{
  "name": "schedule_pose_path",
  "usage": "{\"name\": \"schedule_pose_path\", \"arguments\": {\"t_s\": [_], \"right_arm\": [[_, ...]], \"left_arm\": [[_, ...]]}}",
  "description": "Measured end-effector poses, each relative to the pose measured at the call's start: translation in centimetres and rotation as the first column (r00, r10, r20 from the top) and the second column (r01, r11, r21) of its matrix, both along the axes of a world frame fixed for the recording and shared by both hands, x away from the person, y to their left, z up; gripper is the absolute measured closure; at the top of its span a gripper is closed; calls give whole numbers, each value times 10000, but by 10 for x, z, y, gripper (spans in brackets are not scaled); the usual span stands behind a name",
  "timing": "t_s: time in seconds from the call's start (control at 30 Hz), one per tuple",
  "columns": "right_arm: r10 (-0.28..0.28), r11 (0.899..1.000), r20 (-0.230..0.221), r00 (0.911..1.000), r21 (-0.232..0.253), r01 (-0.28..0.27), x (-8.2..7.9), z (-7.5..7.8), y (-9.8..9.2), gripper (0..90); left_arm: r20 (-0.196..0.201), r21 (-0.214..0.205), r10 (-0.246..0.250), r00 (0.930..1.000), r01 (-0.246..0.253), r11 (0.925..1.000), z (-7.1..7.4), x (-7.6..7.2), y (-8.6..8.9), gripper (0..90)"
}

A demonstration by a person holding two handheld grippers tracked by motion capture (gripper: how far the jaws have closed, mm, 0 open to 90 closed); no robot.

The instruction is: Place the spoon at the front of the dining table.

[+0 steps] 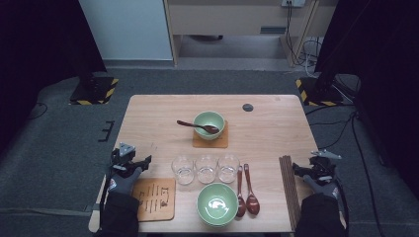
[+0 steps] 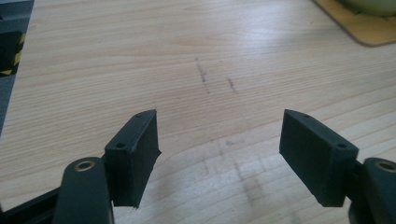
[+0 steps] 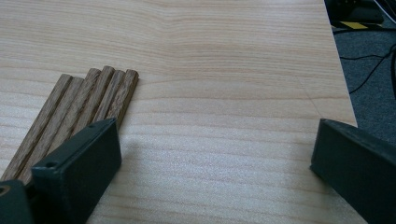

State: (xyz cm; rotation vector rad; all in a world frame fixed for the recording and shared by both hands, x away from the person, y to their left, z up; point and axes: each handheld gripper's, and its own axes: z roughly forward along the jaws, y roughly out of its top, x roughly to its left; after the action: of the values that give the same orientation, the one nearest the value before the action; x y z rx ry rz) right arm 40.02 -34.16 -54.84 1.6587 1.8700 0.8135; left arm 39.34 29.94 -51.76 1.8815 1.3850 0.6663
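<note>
My left gripper hovers over the table's left edge, jaws open with only bare wood between them. Beside it lies a wooden coaster with dark markings. At the table's right edge my right gripper is open and holds nothing. Its left jaw sits just over the end of a bundle of dark wooden sticks. A green bowl with a brown spoon resting in it stands on a coaster at the table's middle.
Three empty glasses stand in a row. In front of them are a second green bowl and two brown spoons. A round cable port is set in the far part of the wooden table. Grey carpet surrounds the table.
</note>
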Motion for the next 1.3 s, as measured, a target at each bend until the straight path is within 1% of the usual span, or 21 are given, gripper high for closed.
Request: {"name": "schedule_pose_path", "arguments": {"t_s": [0.13, 0.17, 0.27, 0.37, 0.4, 0.53, 0.6, 0.67, 0.83, 1.1, 1.3], "right_arm": [[-110, 9999, 10, 9999, -29, 110, -2, 1, 0, 44], [-134, 9999, -12, 9999, -88, 134, -3, 1, 0, 45], [-230, 9997, -26, 9997, -116, 230, -5, 4, 0, 48], [-286, 9996, 190, 9994, -83, 288, -8, 10, 0, 52], [-350, 9994, 311, 9989, -33, 351, -10, 14, 0, 55], [-384, 9992, 559, 9977, 73, 381, -13, 24, 2, 56], [-374, 9993, 674, 9970, 110, 367, -15, 29, 3, 57], [-351, 9993, 821, 9960, 164, 339, -17, 34, 6, 59], [-243, 9993, 1116, 9935, 308, 210, -21, 47, 10, 59], [-127, 9992, 1482, 9889, 405, 68, -27, 62, 15, 58], [95, 9988, 1745, 9846, 454, -177, -31, 74, 21, 60]], "left_arm": [[-328, 171, 164, 9993, -158, 9997, -6, 4, 5, 258], [-457, 253, 191, 9988, -180, 9995, -8, 5, 6, 255], [-627, 542, 208, 9978, -174, 9984, -11, 6, 5, 247], [-742, 827, 246, 9969, -184, 9964, -15, 9, 4, 242], [-747, 848, 246, 9969, -183, 9962, -16, 9, 4, 239], [-727, 721, 273, 9970, -221, 9972, -17, 11, 6, 204], [-772, 543, 294, 9966, -252, 9982, -18, 12, 7, 194], [-607, 403, 316, 9977, -291, 9988, -21, 11, 8, 174], [-631, 423, 298, 9976, -272, 9987, -21, 11, 8, 167], [-851, 488, 278, 9960, -237, 9985, -22, 11, 6, 59], [-971, 473, 437, 9943, -393, 9981, -22, 11, 6, 17]]}}
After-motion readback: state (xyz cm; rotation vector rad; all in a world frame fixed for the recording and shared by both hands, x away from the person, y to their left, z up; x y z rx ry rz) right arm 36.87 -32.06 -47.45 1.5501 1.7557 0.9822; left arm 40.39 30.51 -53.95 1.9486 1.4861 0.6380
